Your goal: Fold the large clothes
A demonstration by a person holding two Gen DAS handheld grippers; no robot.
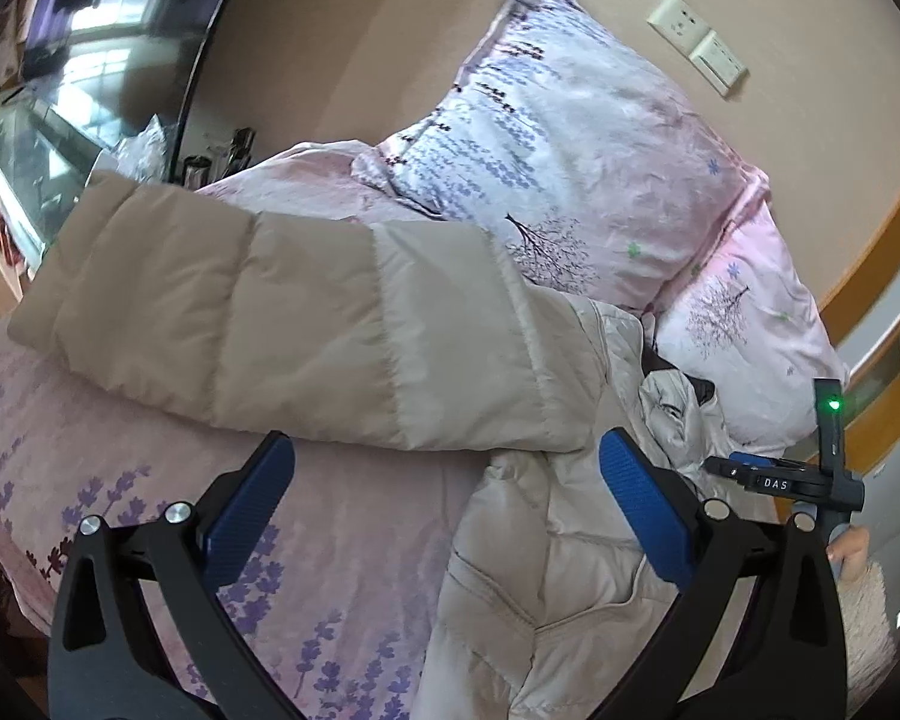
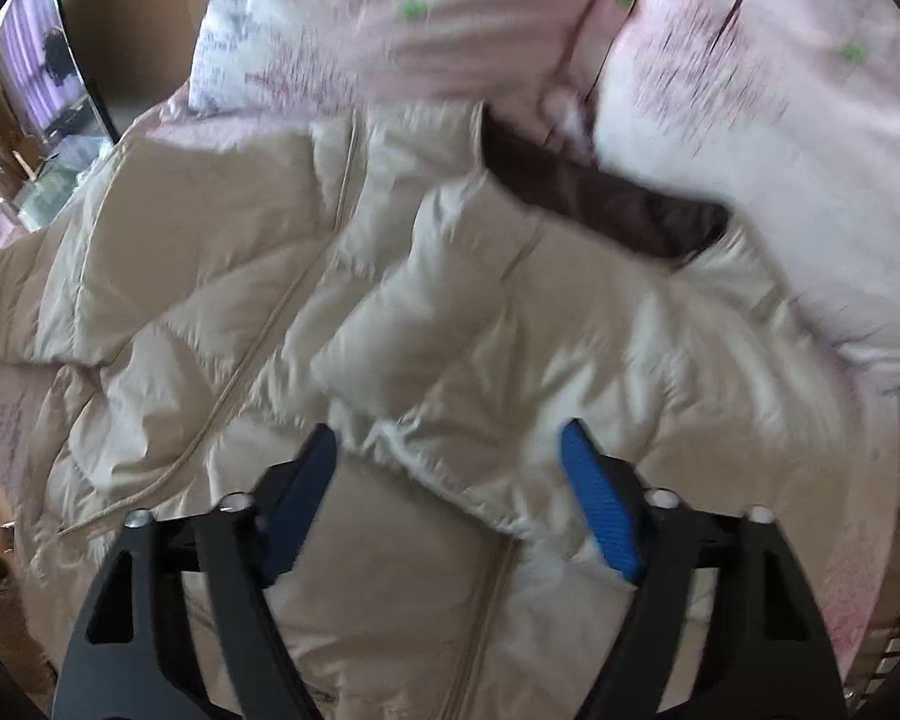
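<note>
Seen from the left wrist camera, a cream quilted puffer jacket [image 1: 546,570] lies spread on a bed covered by a pink lavender-print duvet [image 1: 342,552], one sleeve [image 1: 270,324] stretched out flat across the bedding toward the left. The left gripper [image 1: 447,474] hangs just above the spot where that sleeve meets the jacket body, its blue-padded jaws spread wide with nothing between them. Two floral pillows [image 1: 570,138] lean against the tan wall behind, below a pair of wall sockets [image 1: 696,42]. At the right edge, part of the other tool with a green light [image 1: 834,403] shows, held by a mostly cut-off hand [image 1: 849,546]. A dark curved screen or mirror [image 1: 120,30] at upper left is distorted and hard to read. From the right wrist camera, which is smeared by motion blur, the jacket [image 2: 480,312] fills the frame, its zipper line [image 2: 276,312] running diagonally and a dark brown collar lining [image 2: 600,198] showing against the pillows [image 2: 720,90]. The right gripper [image 2: 450,462] sits low over a gathered, elastic-looking edge [image 2: 438,468] of the jacket, jaws apart and gripping nothing; whether its pads touch the fabric cannot be told.
</note>
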